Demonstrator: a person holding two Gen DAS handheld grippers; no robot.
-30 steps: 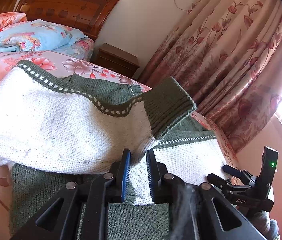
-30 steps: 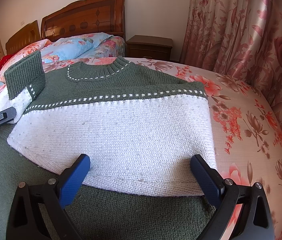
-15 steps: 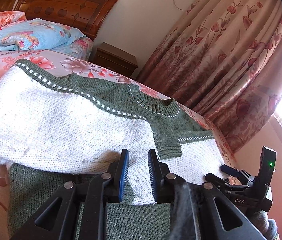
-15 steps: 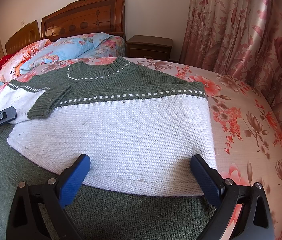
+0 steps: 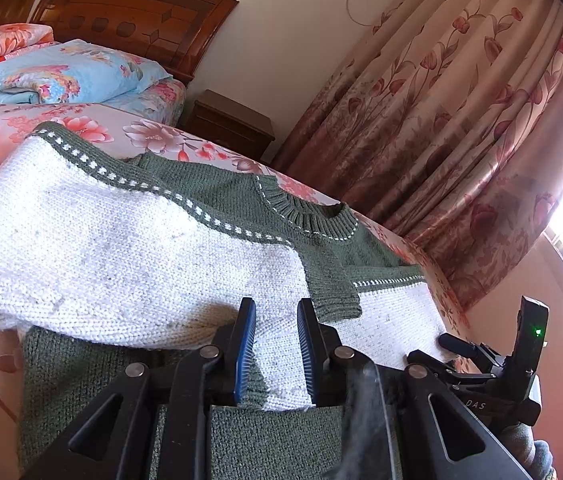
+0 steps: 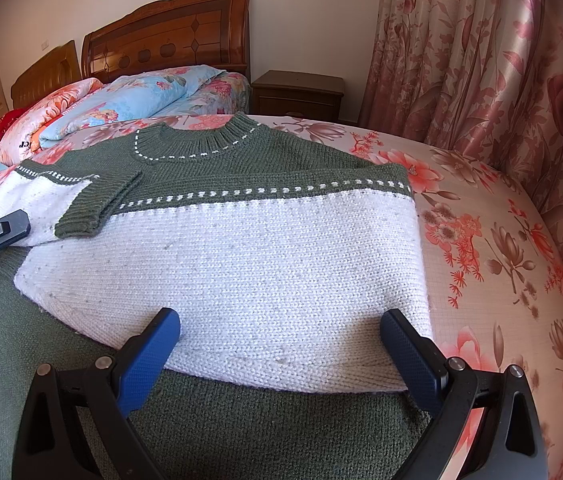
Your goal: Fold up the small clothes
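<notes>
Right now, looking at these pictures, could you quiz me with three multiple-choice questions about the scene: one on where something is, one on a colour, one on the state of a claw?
1. Where does the sweater lie?
A. on the flowered bed
B. on the wooden nightstand
C. over the curtain

2. What colour is the sweater's ribbed collar?
A. red
B. dark green
C. light blue

3. How does the right claw stand?
A. shut on the sleeve
B. shut on the collar
C. wide open, holding nothing

Answers:
1. A: the flowered sheet shows all round the knit.
2. B: the collar matches the green yoke, with a line of white stitches beneath.
3. C: its blue pads sit far apart over the white band.
</notes>
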